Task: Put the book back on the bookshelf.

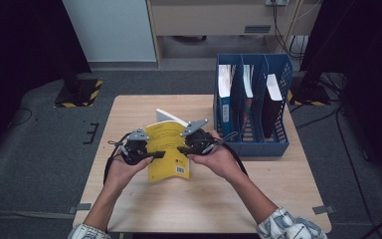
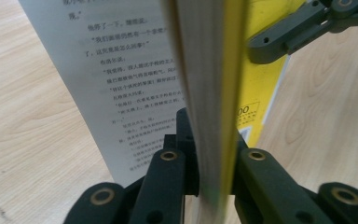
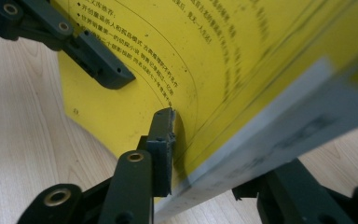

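Note:
A yellow paperback book [image 1: 168,149] is held up off the wooden table [image 1: 204,199] between my two grippers. My left gripper [image 1: 158,155] grips it from the left. In the left gripper view, the jaws [image 2: 212,149] are shut on the page block and yellow cover [image 2: 209,70], while one printed page [image 2: 121,93] stands loose beside them. My right gripper [image 1: 183,149] holds the book from the right. In the right gripper view, its jaws [image 3: 205,158] clamp the book's edge, one pad [image 3: 165,140] pressing into the yellow cover [image 3: 177,56].
A blue file rack [image 1: 278,144] with three slots holding upright books stands at the table's right rear, close to my right hand. Black stands and cables lie on the grey floor around the table.

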Available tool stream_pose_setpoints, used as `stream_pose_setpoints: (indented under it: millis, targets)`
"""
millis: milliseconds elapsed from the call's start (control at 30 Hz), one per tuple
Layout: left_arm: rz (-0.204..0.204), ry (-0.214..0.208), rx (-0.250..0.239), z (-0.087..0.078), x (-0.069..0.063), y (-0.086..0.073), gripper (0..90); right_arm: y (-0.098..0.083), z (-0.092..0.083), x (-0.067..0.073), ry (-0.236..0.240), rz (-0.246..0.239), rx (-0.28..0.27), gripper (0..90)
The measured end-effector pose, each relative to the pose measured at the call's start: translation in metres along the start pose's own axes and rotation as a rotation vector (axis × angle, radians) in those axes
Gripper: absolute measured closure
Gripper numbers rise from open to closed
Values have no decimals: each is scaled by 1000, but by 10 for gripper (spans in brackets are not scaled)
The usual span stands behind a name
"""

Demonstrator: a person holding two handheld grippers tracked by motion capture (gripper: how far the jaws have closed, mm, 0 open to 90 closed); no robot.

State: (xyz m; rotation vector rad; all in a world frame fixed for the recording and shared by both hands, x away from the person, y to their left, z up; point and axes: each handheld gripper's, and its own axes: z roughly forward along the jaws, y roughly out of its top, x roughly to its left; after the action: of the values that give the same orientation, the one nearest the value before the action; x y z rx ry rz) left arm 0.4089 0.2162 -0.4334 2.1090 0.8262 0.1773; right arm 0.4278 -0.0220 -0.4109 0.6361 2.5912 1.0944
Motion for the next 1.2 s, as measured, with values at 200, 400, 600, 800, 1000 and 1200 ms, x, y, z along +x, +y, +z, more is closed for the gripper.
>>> stream_pose_setpoints:
  millis: [200, 400, 600, 800, 1000, 1200]
  targets:
    - [2, 32, -17, -1, 2, -2, 780, -2, 0, 0, -1, -1, 2, 704]
    - [-7, 49, -40, -1, 4, -8, 713, -2, -1, 1, 10, -6, 6, 725]
    - [-14, 52, -57, -3, 4, -12, 640, -3, -2, 6, 23, -22, 1, 695]
    - [-22, 61, -82, -4, 2, -17, 598, 1, -5, 7, 38, -12, -21, 660]
    - [-26, 75, -101, -4, 2, -21, 524, 2, -6, 9, 51, -21, -24, 654]
    - [-23, 98, -100, -5, 2, -23, 407, 4, -7, 10, 59, -15, -28, 648]
